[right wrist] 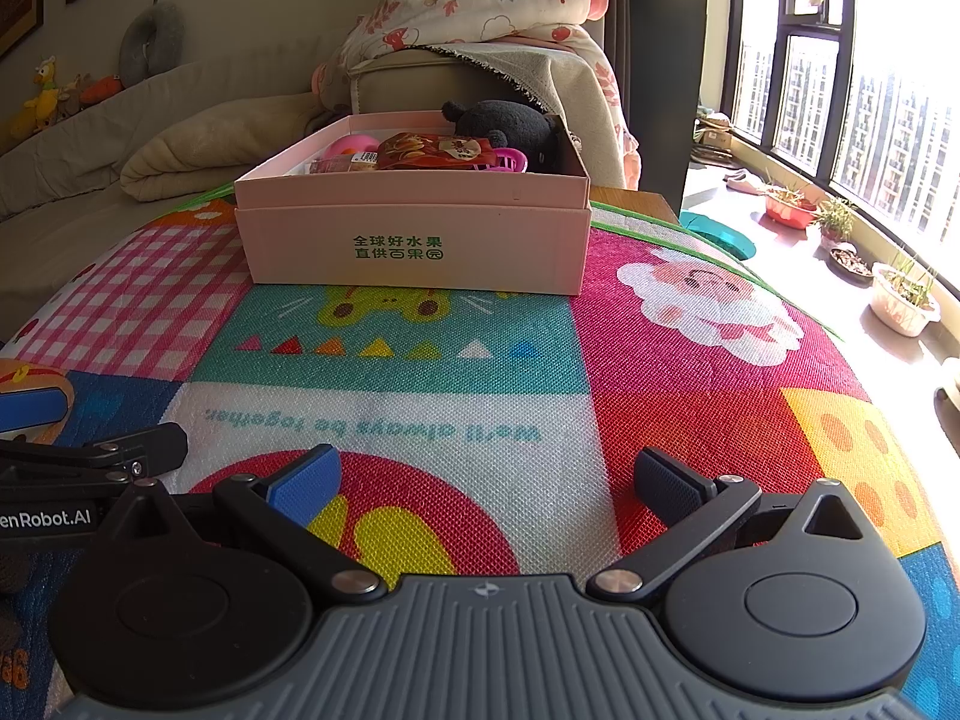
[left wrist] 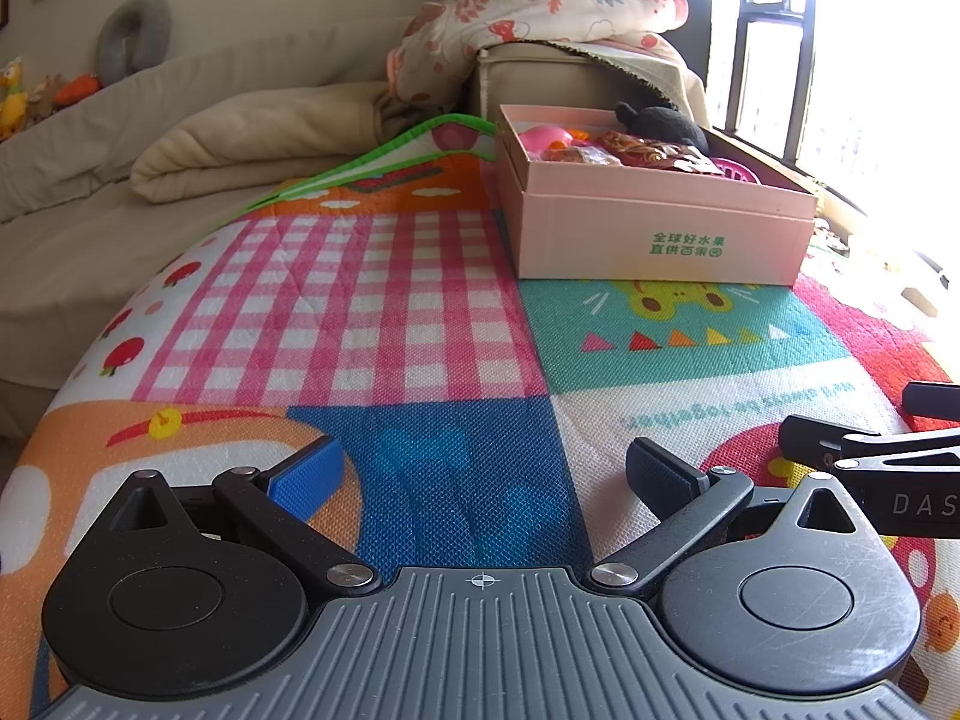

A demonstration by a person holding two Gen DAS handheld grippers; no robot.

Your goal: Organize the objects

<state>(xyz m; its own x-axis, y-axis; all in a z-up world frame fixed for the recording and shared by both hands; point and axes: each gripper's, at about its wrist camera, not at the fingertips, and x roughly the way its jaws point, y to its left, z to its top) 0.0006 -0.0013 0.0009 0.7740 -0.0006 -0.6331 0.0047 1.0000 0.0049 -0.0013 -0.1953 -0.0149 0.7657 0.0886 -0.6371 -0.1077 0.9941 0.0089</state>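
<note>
Play mat (right wrist: 690,408) bare near you; pink box (right wrist: 414,240) at its far side holds black plush (right wrist: 510,123), snack packet (right wrist: 432,151). Left gripper (left wrist: 483,474) and right gripper (right wrist: 486,477) spread wide, empty. Rest low; nothing loose appears left.

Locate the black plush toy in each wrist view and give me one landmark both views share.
Left wrist: black plush toy sits upper right of centre, at the far end of the pink box.
Right wrist: black plush toy sits upper centre, in the box's far right corner.
Shared landmark: the green printed characters on the box's front wall.
</note>
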